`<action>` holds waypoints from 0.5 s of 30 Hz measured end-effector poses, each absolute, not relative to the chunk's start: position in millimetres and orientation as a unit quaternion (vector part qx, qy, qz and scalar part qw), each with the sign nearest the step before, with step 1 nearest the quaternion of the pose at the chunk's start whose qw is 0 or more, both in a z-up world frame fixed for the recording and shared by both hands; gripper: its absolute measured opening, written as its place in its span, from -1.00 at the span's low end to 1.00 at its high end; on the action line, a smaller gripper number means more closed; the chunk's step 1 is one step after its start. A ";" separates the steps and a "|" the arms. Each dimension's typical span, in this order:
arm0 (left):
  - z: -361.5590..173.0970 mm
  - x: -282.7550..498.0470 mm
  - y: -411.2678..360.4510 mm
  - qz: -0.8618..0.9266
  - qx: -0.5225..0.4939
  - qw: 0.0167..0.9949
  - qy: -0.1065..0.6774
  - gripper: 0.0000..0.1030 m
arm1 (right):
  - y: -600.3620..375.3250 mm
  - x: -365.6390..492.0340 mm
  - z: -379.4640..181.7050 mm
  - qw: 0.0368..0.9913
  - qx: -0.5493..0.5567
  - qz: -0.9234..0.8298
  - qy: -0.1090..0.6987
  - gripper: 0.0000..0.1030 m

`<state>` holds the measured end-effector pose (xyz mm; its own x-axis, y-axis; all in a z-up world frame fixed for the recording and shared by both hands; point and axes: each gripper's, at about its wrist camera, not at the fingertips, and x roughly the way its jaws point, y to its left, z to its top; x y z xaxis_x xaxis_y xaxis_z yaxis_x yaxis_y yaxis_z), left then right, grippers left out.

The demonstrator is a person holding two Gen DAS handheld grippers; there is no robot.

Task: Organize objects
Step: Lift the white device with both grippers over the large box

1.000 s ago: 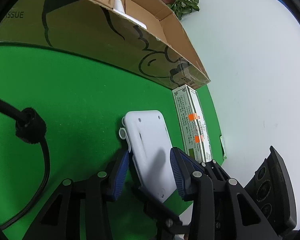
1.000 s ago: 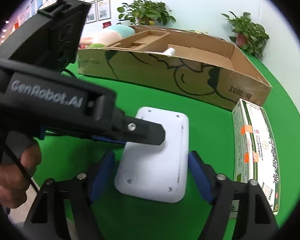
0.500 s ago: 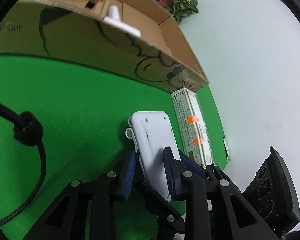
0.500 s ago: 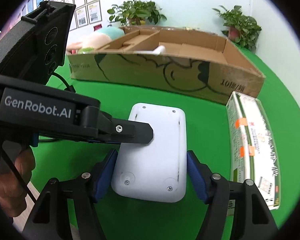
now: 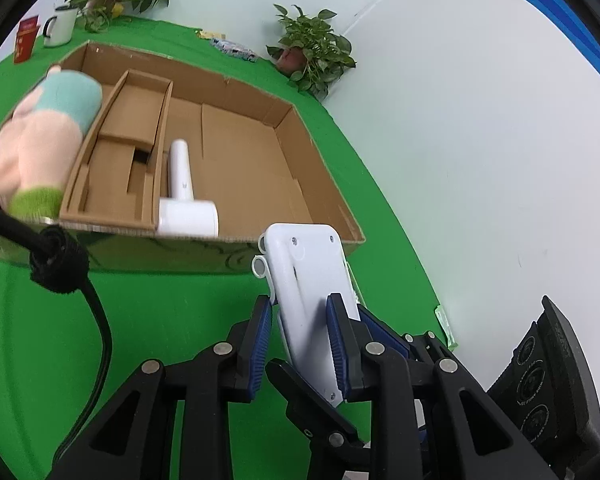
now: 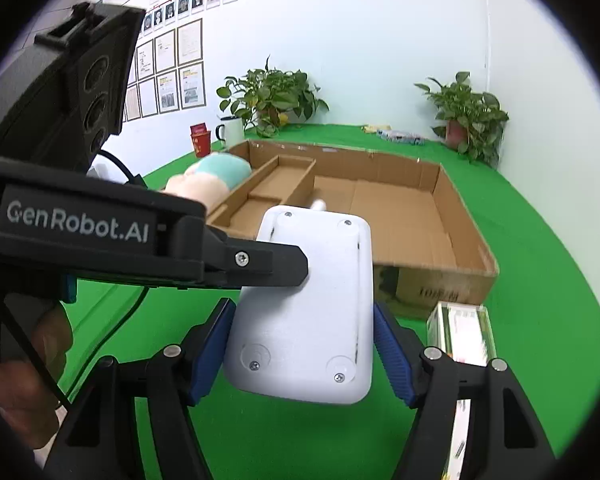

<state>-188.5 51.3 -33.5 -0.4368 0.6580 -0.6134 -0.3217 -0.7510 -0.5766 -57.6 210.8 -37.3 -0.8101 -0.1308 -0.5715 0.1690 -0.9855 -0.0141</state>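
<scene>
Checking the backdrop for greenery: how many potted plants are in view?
2. One potted plant stands by the white mug at the back wall; the other potted plant stands in the far right corner. More may be hidden off-frame.

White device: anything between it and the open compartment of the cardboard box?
Only the box's near wall. The white device, held by the left gripper and the right gripper, looks raised above that rim. The big compartment is bare except for a white hair dryer along its left side.
</scene>
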 end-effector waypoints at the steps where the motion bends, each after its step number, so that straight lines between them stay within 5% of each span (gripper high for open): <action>1: -28.4 -191.4 52.5 0.829 -0.437 0.296 -0.186 -0.51 | 210.2 -59.8 -34.8 0.077 0.296 -0.952 0.034 0.32; 15: 15.0 -255.7 75.8 0.840 -0.420 0.309 -0.153 -0.51 | 226.8 -120.2 -5.1 0.069 0.267 -0.961 0.030 0.32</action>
<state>-255.7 75.8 15.0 -0.4565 0.6468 -0.6109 -0.3901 -0.7627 -0.5159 -120.2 226.8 -5.1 -0.8481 -0.1170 -0.5167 0.1492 -0.9886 -0.0210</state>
